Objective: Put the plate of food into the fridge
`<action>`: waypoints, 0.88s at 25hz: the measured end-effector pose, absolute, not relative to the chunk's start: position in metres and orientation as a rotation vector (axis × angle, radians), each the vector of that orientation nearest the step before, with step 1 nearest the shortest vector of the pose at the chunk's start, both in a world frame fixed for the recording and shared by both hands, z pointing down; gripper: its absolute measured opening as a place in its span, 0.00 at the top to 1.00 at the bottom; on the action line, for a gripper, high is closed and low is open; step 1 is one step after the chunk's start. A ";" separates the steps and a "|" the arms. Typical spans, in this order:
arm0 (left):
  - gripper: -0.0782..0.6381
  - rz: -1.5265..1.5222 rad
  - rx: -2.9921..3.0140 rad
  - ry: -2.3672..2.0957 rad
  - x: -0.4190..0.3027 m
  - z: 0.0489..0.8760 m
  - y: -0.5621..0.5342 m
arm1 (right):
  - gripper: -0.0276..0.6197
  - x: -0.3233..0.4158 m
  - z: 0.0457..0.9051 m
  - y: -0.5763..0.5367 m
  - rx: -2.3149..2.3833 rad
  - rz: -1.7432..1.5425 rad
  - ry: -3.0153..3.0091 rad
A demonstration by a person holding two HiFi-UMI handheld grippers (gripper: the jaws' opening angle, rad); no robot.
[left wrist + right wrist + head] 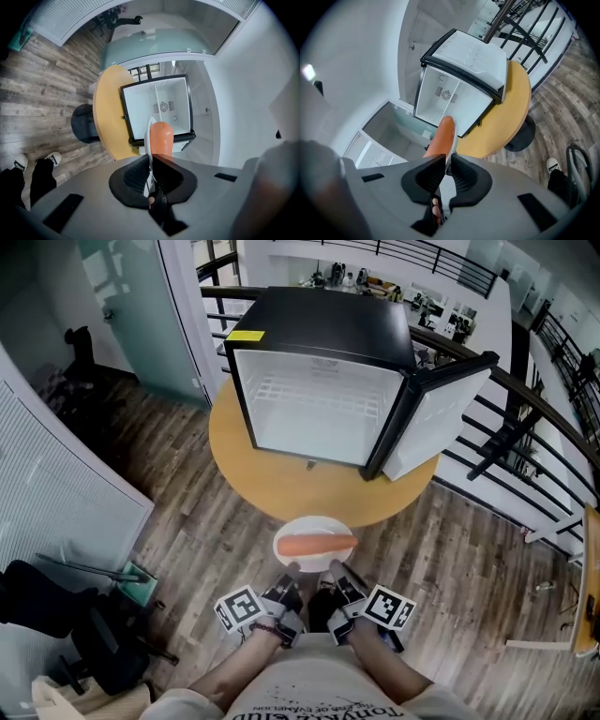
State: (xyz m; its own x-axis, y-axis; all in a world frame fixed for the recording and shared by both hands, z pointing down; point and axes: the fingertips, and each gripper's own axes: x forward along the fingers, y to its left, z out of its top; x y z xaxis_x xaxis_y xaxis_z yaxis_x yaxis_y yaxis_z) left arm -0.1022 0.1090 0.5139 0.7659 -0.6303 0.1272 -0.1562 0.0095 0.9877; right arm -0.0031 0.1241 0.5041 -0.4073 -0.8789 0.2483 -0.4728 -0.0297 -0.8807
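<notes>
A white plate [312,524] carrying a long orange piece of food [316,545] hangs level just off the near edge of the round wooden table [272,482]. My left gripper [292,570] and right gripper [335,568] are each shut on the plate's near rim, side by side. On the table stands the black mini fridge [319,329], its door [441,418] swung open to the right and its white inside bare. In the left gripper view the plate [150,133] runs edge-on out of the gripper [151,161] toward the fridge [159,108]. The right gripper [446,161] pinches the rim below the food [443,136].
A wire shelf [314,395] sits inside the fridge. A black office chair [84,624] stands at lower left beside a white slatted wall [56,493]. A black railing [525,427] runs behind and right of the table. Wood floor surrounds the table's black base [84,124].
</notes>
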 end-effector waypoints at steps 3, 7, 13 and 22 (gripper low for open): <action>0.84 -0.419 1.546 -0.659 -0.088 0.512 0.083 | 0.87 0.011 0.503 0.098 -1.411 -1.427 1.868; 0.84 -0.435 1.549 -0.654 -0.067 0.506 0.049 | 0.87 0.031 0.499 0.064 -1.404 -1.429 1.877; 0.84 -0.417 1.538 -0.711 -0.042 0.507 0.009 | 0.87 0.058 0.498 0.018 -1.368 -1.454 1.905; 0.84 -0.497 1.525 -0.722 -0.013 0.504 -0.028 | 0.87 0.084 0.501 -0.023 -1.325 -1.489 1.961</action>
State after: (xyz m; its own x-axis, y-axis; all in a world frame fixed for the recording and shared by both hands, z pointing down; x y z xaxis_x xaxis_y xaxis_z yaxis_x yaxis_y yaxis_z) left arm -0.0129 -0.0285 0.5044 0.7055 -0.6998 0.1125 -0.1449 0.0131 0.9894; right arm 0.0843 -0.0226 0.5006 -0.5051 -0.8252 0.2527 -0.4651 0.0136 -0.8852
